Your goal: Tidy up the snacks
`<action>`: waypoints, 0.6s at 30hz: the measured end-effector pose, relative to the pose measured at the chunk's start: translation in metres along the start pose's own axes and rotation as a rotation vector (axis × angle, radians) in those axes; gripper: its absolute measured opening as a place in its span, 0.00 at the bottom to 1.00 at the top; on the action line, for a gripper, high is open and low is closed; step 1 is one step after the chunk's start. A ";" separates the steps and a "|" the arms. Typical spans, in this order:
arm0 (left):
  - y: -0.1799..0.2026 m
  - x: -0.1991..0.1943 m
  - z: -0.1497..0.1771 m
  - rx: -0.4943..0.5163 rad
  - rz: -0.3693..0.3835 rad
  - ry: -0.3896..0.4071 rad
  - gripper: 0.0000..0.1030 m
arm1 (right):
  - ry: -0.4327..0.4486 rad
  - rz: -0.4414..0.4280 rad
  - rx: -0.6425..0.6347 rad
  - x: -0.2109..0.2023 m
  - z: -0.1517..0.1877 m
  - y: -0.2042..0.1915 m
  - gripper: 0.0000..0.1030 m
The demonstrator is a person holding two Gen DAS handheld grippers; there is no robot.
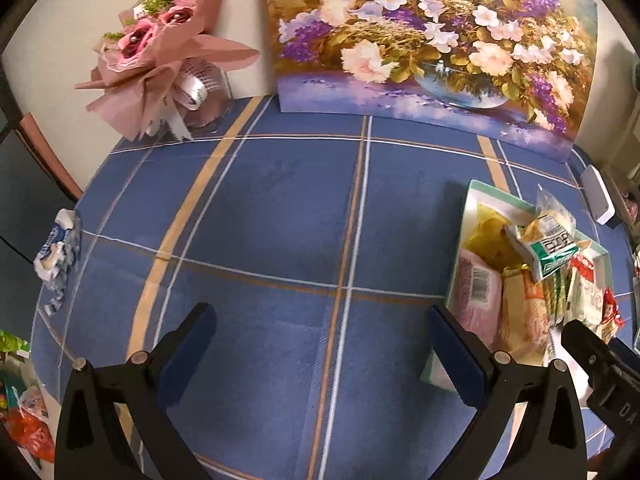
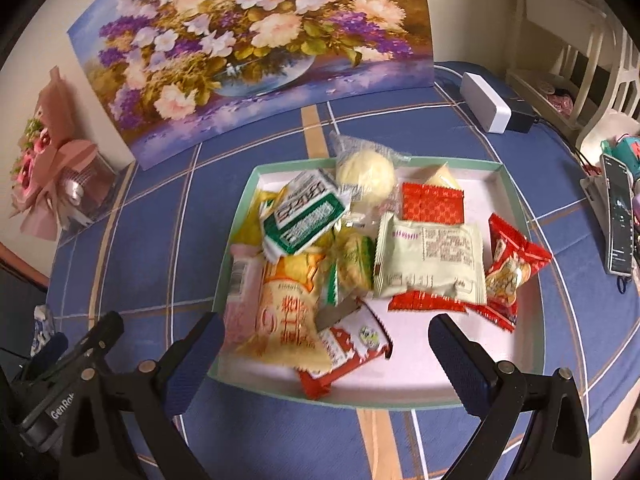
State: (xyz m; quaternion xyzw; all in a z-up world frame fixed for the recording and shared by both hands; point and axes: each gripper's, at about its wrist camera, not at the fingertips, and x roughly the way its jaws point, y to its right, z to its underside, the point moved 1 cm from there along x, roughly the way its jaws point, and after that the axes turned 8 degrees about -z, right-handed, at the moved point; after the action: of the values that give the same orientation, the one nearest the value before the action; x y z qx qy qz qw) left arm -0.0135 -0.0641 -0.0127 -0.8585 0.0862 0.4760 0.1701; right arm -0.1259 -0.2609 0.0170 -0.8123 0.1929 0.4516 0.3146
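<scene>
We are holding the left gripper (image 1: 320, 344) spread wide over the bare blue plaid tablecloth (image 1: 280, 220), nothing between its fingers. A pink bouquet (image 1: 160, 52) is leaning at the far left, a flower painting (image 1: 432, 36) standing behind. The tray (image 1: 476, 196) of snacks (image 1: 548, 248) is lying just right of this gripper, off its right finger. We are holding the right gripper (image 2: 326, 346) equally wide and empty, hovering above the tray's (image 2: 520, 208) near edge, the piled snacks (image 2: 430, 258) lying just ahead of its fingertips. A white box (image 2: 484, 102) is sitting further right.
</scene>
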 end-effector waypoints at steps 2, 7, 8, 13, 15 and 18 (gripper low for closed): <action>-0.004 -0.003 0.004 0.004 -0.022 0.007 1.00 | -0.002 0.003 -0.011 -0.002 0.006 -0.004 1.00; -0.017 -0.011 0.016 0.004 -0.029 0.016 1.00 | 0.001 0.003 -0.028 -0.008 0.018 -0.011 1.00; -0.020 -0.013 0.019 0.001 -0.029 0.017 1.00 | 0.003 0.005 -0.032 -0.009 0.020 -0.013 1.00; -0.032 -0.021 0.027 -0.019 -0.028 0.025 1.00 | 0.013 0.011 -0.047 -0.016 0.030 -0.018 1.00; -0.035 -0.023 0.030 -0.022 -0.022 0.027 1.00 | 0.015 0.014 -0.051 -0.018 0.033 -0.019 1.00; -0.039 -0.025 0.035 -0.019 -0.025 0.026 1.00 | 0.018 0.017 -0.053 -0.021 0.036 -0.019 1.00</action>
State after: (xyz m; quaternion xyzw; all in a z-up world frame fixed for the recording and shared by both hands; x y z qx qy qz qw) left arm -0.0427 -0.0151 -0.0003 -0.8672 0.0730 0.4634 0.1669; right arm -0.1474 -0.2220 0.0271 -0.8227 0.1908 0.4518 0.2875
